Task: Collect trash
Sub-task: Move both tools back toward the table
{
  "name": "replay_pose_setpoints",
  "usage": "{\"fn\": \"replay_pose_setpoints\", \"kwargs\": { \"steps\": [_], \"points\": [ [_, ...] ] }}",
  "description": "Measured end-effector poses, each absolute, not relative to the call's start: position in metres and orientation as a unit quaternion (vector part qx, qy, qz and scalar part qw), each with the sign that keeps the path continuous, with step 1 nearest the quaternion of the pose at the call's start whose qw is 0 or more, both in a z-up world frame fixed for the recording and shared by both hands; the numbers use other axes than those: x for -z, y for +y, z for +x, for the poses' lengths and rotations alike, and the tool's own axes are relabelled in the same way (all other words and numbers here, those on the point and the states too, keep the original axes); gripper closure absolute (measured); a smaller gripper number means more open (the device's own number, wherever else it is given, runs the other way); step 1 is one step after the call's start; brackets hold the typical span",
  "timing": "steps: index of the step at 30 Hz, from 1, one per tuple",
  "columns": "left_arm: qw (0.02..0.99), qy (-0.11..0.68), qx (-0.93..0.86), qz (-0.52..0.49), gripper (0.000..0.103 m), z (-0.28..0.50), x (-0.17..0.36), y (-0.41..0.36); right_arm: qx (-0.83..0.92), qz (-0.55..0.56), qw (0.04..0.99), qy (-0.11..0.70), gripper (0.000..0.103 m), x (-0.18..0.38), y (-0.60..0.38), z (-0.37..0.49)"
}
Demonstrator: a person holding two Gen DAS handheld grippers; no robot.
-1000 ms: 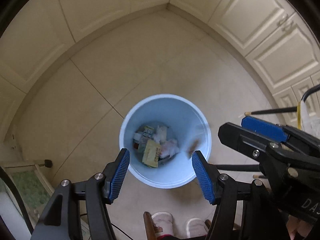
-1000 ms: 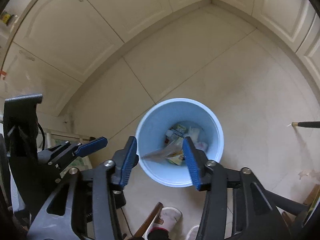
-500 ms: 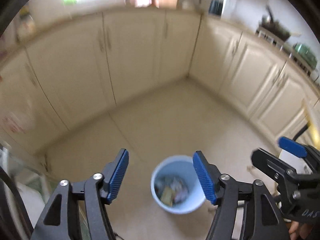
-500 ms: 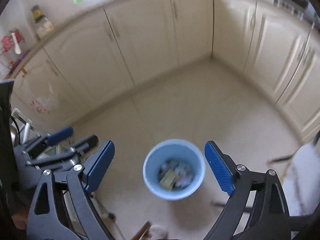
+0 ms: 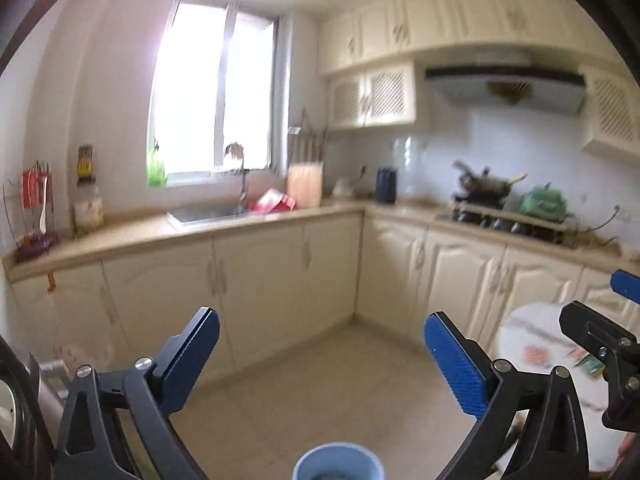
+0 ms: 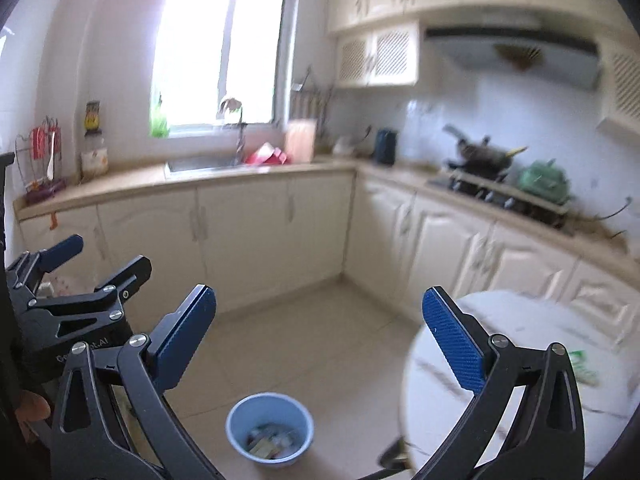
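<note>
On the kitchen floor, a blue bin of trash is seen below the left gripper and right gripper; both sets of jaws, just opened wide, are empty.

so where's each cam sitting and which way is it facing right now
Left wrist: on the left hand-held gripper, facing the kitchen corner; own open fingers and the right one at the right edge show.
Right wrist: on the right hand-held gripper, same heading; own open fingers and the left one at left show.
Shared: blue bin, round table, sink, stove.
</note>
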State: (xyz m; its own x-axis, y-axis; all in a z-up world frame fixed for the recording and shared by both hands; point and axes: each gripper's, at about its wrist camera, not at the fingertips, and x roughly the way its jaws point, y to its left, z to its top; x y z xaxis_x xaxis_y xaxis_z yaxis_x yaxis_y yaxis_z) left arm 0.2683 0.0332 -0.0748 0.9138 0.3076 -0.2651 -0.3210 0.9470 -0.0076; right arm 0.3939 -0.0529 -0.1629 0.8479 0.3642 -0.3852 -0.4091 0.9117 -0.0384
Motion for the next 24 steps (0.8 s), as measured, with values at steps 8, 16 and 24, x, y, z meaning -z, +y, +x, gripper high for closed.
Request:
{"fn": "replay_pose_setpoints", "kwargs": {
  "steps": [8, 16, 24],
  "points": [
    [0.989, 0.070, -0.129, -0.002, 0.001, 0.176, 0.080, -0.035, -0.134, -0.050, 0.981, 0.128, 0.000, 0.109, -0.112, 0.321],
    [0.997, 0.045, -0.065, 0.012, 0.001, 0.082, 0.131, -0.057, -0.087, -0.037, 0.990, 0.109, 0.000, 0.098, -0.163, 0.283],
    [0.998, 0.061, -0.020, 0.026, 0.001, 0.078, 0.123, -0.035, -0.043, -0.019, 0.993, 0.108, 0.000, 0.099, -0.214, 0.277]
  ]
}}
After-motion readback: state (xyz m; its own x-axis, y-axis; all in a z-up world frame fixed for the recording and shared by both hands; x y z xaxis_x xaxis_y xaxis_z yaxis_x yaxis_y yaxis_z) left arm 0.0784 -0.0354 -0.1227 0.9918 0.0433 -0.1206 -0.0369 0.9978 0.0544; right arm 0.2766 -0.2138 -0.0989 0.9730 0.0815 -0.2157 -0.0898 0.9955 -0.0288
